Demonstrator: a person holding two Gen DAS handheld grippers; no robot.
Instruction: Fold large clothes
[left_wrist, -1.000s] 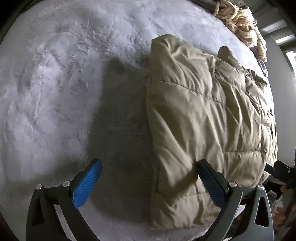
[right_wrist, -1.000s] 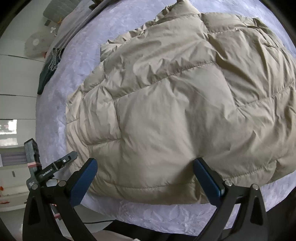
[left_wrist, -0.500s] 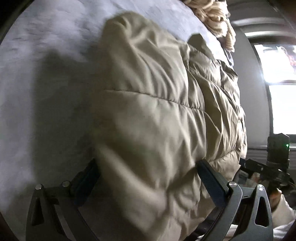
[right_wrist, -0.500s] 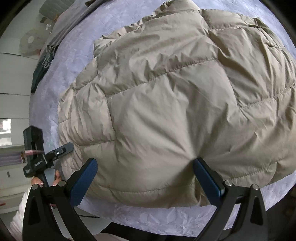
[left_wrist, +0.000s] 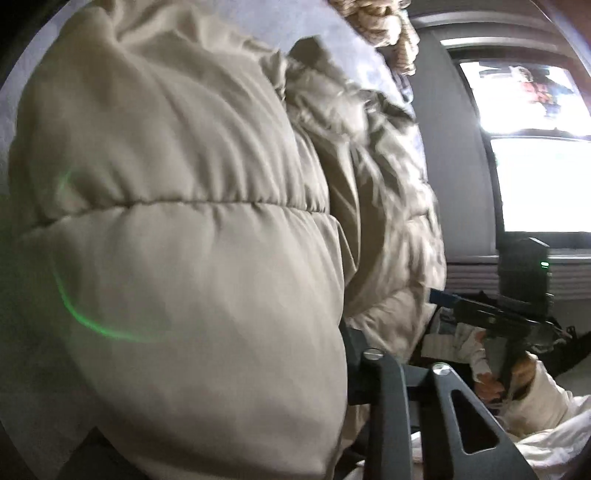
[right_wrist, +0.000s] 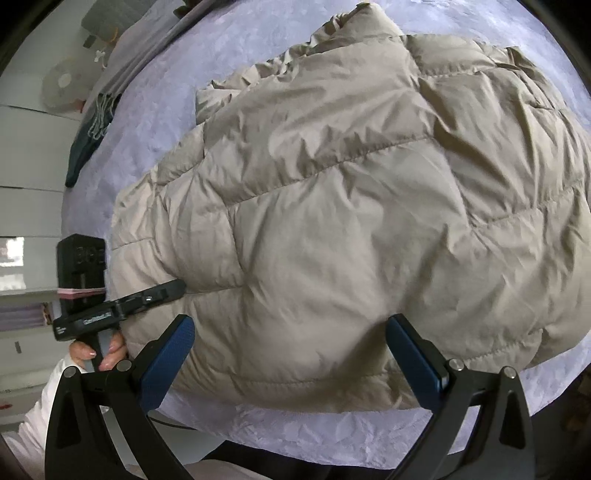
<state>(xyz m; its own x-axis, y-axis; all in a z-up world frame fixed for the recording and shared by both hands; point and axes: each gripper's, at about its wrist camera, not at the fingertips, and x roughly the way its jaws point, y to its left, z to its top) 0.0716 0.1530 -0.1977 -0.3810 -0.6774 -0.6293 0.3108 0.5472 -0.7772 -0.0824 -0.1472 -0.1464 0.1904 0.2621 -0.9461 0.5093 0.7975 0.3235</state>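
Here, your beige puffer jacket (right_wrist: 332, 221) lies along the lavender bed's (right_wrist: 314, 432) near edge.
Your left gripper (right_wrist: 177, 288) is closing on the jacket's side fold; your right gripper (right_wrist: 291, 354) hangs wide above the hem; a dark cloth (right_wrist: 83, 147) drapes the far-left edge.

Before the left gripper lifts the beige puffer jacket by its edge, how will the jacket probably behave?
The puffer jacket looks puffy and quilted, so it is probably light but will likely sag. Its smooth shell may slip. The left gripper is closing on its edge; the right gripper is open.

left claw (right_wrist: 173, 290) tips buried in jacket (right_wrist: 332, 221)
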